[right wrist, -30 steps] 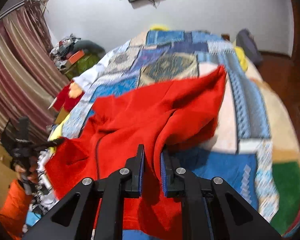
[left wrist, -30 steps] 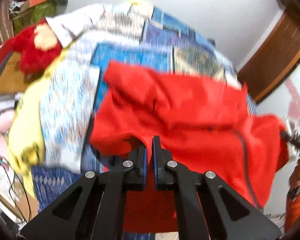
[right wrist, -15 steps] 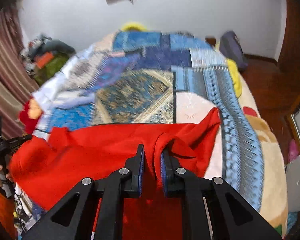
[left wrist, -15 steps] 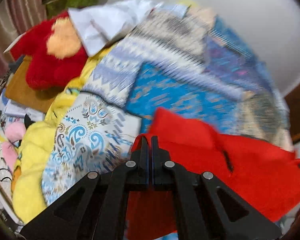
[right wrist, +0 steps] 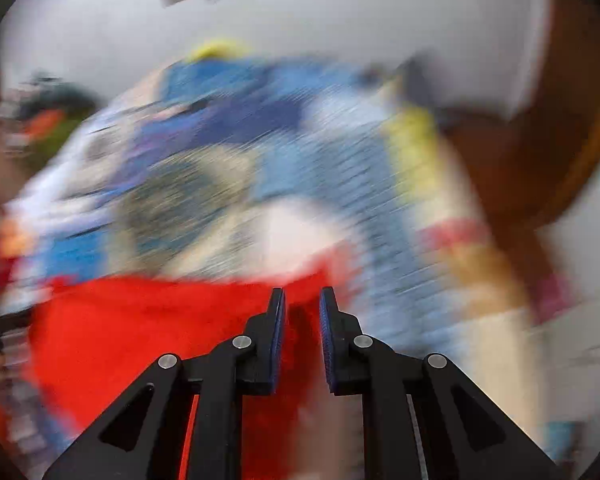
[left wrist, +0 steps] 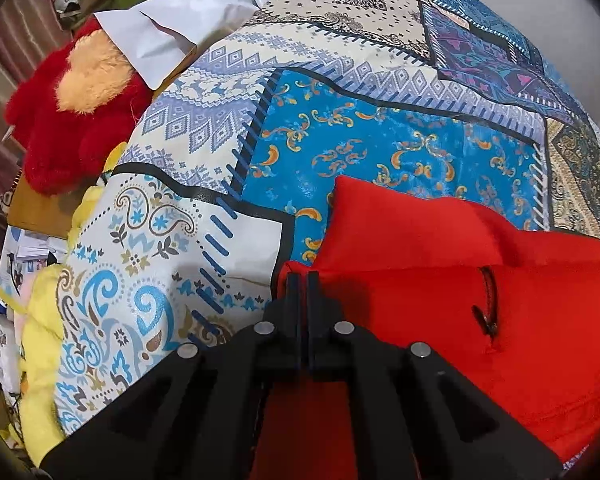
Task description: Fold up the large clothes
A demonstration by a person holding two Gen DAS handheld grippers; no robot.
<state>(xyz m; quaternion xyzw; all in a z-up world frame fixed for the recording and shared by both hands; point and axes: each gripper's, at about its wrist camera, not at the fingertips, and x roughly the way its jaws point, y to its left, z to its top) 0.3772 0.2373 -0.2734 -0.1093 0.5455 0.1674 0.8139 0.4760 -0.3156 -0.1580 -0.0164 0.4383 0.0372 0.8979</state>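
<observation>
A large red garment (left wrist: 440, 280) with a dark drawstring (left wrist: 486, 304) lies spread on the patchwork bedspread (left wrist: 360, 140). My left gripper (left wrist: 302, 276) is shut on the garment's near left corner, low over the bed. In the blurred right wrist view the red garment (right wrist: 140, 332) stretches to the left, and my right gripper (right wrist: 302, 296) has a gap between its fingers with red cloth between and below them; the blur hides whether they still pinch it.
A red and tan plush toy (left wrist: 72, 112) and a white cloth (left wrist: 172, 28) lie at the bed's left edge. Yellow fabric (left wrist: 40, 360) hangs at the near left. A wooden door (right wrist: 540, 160) stands to the right, a white wall behind the bed.
Both grippers have carried the red garment forward and down onto the bed. The right gripper's fingers stand wider apart than before, and its view is now motion-blurred.
</observation>
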